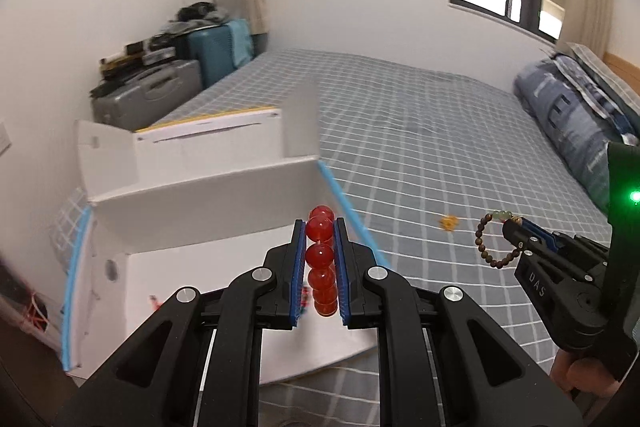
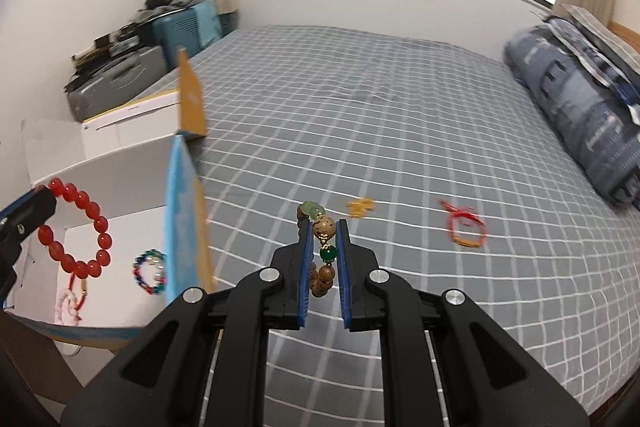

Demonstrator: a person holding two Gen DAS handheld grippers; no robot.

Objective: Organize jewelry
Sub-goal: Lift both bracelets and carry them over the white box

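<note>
A red bead bracelet (image 2: pixel 78 231) of large glossy round beads hangs over the open white box (image 1: pixel 208 187), pinched between blue pads. A brown wooden bead bracelet (image 1: pixel 496 239) with green and pale beads is held above the checked bedspread. In the box lie a blue multicoloured bracelet (image 2: pixel 151 271) and a pink cord piece (image 2: pixel 67 307). On the bedspread rest a small gold trinket (image 2: pixel 360 207) and a red string bracelet (image 2: pixel 464 227).
</note>
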